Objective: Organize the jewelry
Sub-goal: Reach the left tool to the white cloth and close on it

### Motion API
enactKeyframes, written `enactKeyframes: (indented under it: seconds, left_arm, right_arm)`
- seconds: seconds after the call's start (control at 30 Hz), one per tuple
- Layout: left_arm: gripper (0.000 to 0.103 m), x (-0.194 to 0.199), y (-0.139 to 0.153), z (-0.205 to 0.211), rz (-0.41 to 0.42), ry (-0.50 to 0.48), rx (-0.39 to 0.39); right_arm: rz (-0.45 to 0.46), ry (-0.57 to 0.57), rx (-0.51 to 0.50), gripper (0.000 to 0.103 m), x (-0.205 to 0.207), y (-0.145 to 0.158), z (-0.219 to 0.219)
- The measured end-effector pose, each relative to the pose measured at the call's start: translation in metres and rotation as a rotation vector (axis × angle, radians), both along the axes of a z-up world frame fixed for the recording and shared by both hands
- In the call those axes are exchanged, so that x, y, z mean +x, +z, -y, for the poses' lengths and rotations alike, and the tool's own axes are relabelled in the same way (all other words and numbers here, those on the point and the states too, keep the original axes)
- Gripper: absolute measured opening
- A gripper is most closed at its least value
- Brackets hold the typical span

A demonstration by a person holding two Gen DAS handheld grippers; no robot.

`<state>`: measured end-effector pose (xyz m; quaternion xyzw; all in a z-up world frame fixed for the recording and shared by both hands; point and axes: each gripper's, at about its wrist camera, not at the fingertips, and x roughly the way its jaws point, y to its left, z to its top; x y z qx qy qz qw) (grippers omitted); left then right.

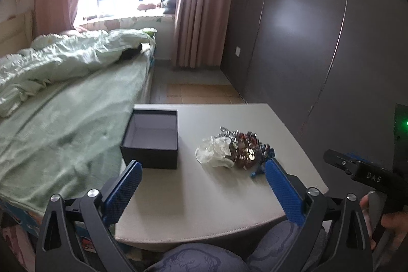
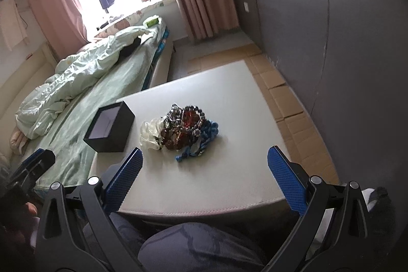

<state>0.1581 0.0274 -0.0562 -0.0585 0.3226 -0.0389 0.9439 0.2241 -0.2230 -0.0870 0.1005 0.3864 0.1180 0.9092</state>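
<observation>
A pile of jewelry (image 1: pixel 239 151) lies on a small grey table (image 1: pixel 216 195): a white fabric piece, dark red and brown beads, and a blue beaded strand. It also shows in the right wrist view (image 2: pixel 182 130). An open, empty black box (image 1: pixel 151 138) stands to its left, also in the right wrist view (image 2: pixel 109 128). My left gripper (image 1: pixel 202 166) is open and empty, just short of the box and pile. My right gripper (image 2: pixel 205 153) is open and empty, above the table's near side, in front of the pile.
A bed (image 1: pixel 63 106) with a green sheet and crumpled quilt lies left of the table. A dark wardrobe wall (image 1: pixel 318 42) stands to the right. Cardboard sheets (image 2: pixel 280 93) cover the floor beyond. My knees (image 2: pixel 199 246) are under the near edge.
</observation>
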Motion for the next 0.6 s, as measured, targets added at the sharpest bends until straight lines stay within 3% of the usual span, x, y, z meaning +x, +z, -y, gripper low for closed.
enactKeyframes:
  seconds: [0.17, 0.4, 0.5, 0.6]
  left_arm:
    - [0.077, 0.025, -0.023, 0.005, -0.053, -0.036, -0.018]
    - [0.059, 0.063, -0.046, 0.011, -0.120, -0.089, -0.056]
    - [0.056, 0.080, -0.054, 0.013, -0.151, -0.101, -0.065]
    - [0.053, 0.097, -0.060, 0.018, -0.175, -0.109, -0.065]
  right_arm:
    - [-0.068, 0.028, 0.022, 0.080, 0.022, -0.021, -0.008]
    - [-0.140, 0.062, 0.074, 0.067, 0.050, -0.044, -0.018]
    - [-0.153, 0.072, 0.103, 0.065, 0.058, -0.048, -0.021]
    - [-0.168, 0.086, 0.132, 0.056, 0.068, -0.050, -0.023]
